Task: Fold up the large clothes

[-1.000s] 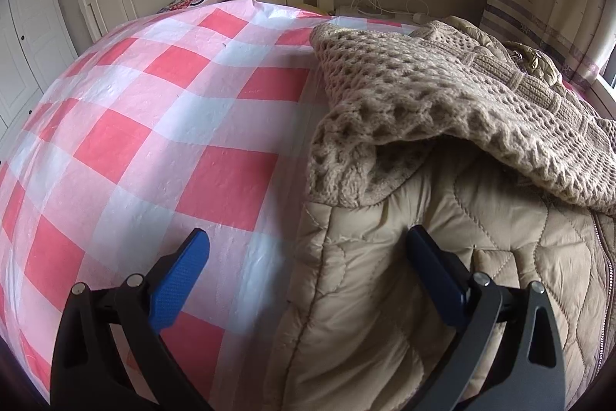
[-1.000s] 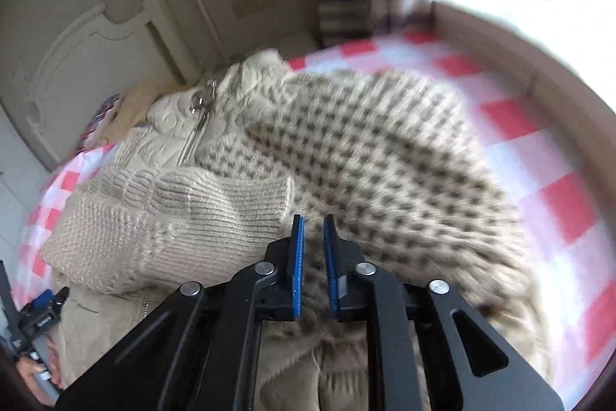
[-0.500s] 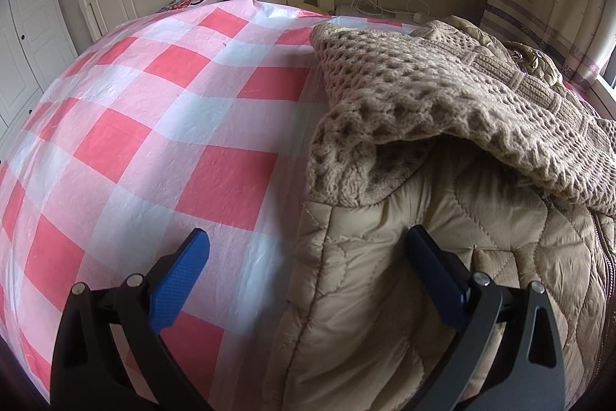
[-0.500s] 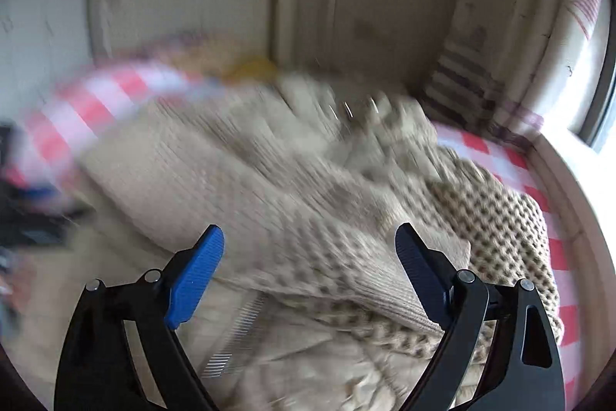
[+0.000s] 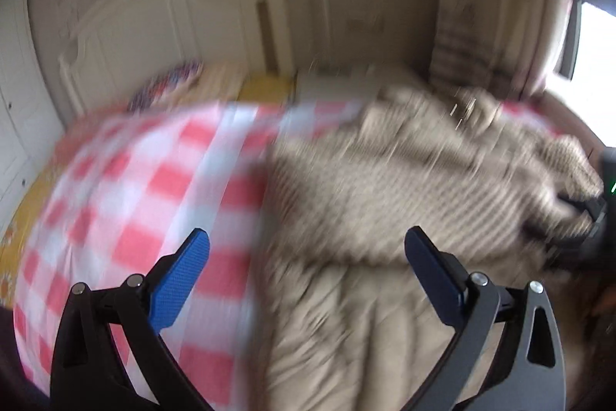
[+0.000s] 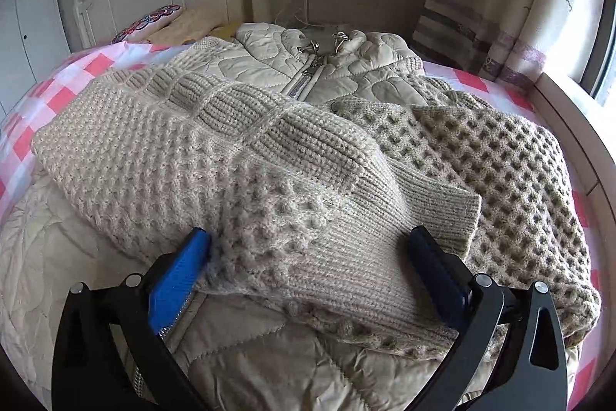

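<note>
Jacket (image 6: 346, 72) spread on the bed, knit sleeve (image 6: 238, 156) folded across it.
It lies zipped and flat on the checked bed cover (image 6: 46, 95), toward the window-side edge, collar at the headboard end. Right tool (image 6: 308, 257), jaws opening wide, straddles the sleeve ungripped. Left tool (image 5: 306, 259) hangs released over the jacket's edge, blurred.

I see the quilted jacket (image 6: 346, 64) lying on the bed (image 6: 77, 72), both knit sleeves (image 6: 238, 172) folded across it; pillow (image 6: 150, 22) at eleven o'clock, curtain (image 6: 500, 6) at two.
</note>
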`<move>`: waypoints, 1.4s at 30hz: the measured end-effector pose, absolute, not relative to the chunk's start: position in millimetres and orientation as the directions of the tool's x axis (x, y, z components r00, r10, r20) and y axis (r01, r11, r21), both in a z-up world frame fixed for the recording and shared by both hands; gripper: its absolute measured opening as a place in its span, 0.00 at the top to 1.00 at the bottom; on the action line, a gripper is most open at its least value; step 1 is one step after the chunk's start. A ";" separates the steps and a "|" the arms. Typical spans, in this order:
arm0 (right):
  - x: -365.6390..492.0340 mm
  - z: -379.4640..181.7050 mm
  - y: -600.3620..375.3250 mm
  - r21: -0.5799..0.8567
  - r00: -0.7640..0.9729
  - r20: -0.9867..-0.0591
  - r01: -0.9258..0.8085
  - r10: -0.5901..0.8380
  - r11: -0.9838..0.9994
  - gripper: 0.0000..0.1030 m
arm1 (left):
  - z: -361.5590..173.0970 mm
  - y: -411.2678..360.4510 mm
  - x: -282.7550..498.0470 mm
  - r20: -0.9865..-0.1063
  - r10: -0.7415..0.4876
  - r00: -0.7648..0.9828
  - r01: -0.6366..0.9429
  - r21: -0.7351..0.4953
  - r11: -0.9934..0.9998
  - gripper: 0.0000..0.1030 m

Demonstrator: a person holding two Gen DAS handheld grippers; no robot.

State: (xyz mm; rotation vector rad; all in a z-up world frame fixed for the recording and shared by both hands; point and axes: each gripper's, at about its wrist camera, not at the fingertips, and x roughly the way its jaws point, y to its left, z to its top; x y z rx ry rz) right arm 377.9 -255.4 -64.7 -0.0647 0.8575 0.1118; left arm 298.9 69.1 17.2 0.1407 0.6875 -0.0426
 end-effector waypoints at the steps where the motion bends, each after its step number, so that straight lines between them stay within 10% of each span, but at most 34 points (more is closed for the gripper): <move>1: 376.3 -63.7 -256.7 -0.007 0.649 -0.757 -0.125 0.076 0.992 0.04 | 20.0 57.7 305.8 -0.631 -0.009 0.775 0.103 0.112 0.988 0.02; 9: 381.9 -65.4 -257.2 -0.006 0.650 -0.756 -0.124 0.077 0.992 0.04 | -77.3 18.6 374.9 -0.767 -0.006 0.642 0.122 0.095 0.988 0.02; 23: 357.7 -25.6 -297.9 0.096 0.775 -0.631 0.030 0.038 0.995 0.05 | -74.4 26.8 370.9 -0.753 -0.042 0.657 0.116 0.046 0.992 0.02; 28: 397.1 -73.3 -307.6 0.017 0.621 -0.784 0.044 -0.014 0.999 0.04 | -73.6 26.2 370.7 -0.751 -0.056 0.658 0.117 0.029 0.993 0.02; 42: 391.4 -70.2 -315.7 0.071 0.642 -0.766 0.050 0.022 0.996 0.04 | -73.5 29.7 369.9 -0.751 -0.059 0.657 0.118 0.024 0.993 0.02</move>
